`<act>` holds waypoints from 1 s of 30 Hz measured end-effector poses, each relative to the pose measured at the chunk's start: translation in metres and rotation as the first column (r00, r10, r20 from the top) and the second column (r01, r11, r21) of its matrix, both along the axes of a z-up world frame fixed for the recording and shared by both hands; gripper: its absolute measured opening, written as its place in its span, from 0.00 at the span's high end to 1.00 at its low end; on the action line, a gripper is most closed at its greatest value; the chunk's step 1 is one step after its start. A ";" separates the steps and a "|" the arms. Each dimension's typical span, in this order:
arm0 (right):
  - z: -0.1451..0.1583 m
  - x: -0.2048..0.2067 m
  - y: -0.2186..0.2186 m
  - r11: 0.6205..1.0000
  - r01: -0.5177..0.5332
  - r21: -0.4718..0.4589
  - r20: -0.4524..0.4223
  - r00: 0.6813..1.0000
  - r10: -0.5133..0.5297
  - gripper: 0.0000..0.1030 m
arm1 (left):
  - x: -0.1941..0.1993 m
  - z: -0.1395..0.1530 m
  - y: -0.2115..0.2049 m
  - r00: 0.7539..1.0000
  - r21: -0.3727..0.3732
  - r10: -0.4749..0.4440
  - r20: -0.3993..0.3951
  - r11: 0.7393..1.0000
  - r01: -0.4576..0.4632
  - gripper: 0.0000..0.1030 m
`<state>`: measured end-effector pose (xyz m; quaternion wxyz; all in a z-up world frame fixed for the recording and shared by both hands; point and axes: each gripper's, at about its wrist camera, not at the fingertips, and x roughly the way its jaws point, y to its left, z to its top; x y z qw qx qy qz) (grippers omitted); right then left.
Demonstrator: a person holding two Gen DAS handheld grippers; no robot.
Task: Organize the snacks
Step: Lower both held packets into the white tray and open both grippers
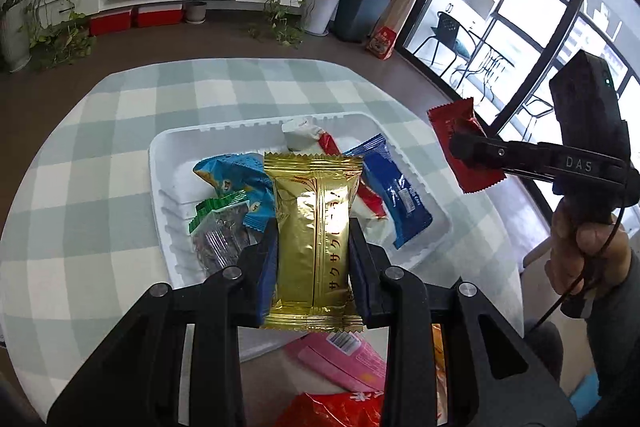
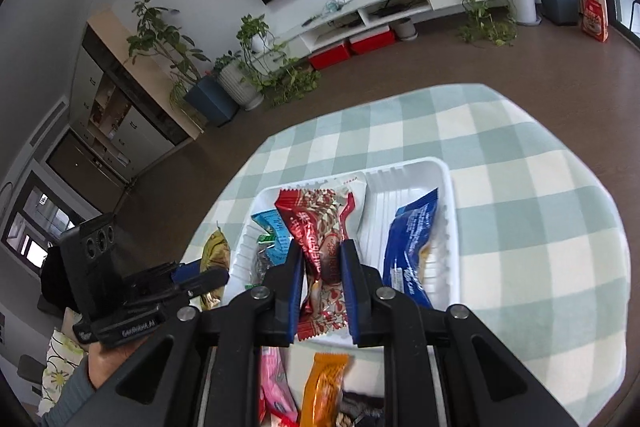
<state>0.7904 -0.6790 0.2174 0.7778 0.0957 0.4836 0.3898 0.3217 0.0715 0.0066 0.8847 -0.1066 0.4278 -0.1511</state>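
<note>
A checked worktop (image 1: 120, 155) fills mid-frame, bearing a white tray (image 1: 158, 163) of mixed packets. Low centre in the left view, the left gripper (image 1: 314, 259) has its fingers clamped on a gold snack (image 1: 312, 227). At right, the right gripper (image 1: 464, 147) pinches a red snack (image 1: 452, 123). Best to lower each over a bare patch of the tray before letting go.

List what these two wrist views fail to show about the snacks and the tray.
- Left wrist view: the gold packet covers the white tray's middle, hiding snacks behind it.
- Left wrist view: the pink packet and another red one below are cut off by the gripper frame and bottom edge.
- Right wrist view: the red packet hides the tray centre; the orange packet below is blurred, its print unreadable.
</note>
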 end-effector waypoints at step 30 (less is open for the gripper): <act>-0.069 0.018 0.037 0.991 -0.007 -0.134 -0.050 0.999 0.000 0.80 | 0.036 -0.052 -0.017 0.997 0.104 -0.015 -0.070 0.994 0.022 0.71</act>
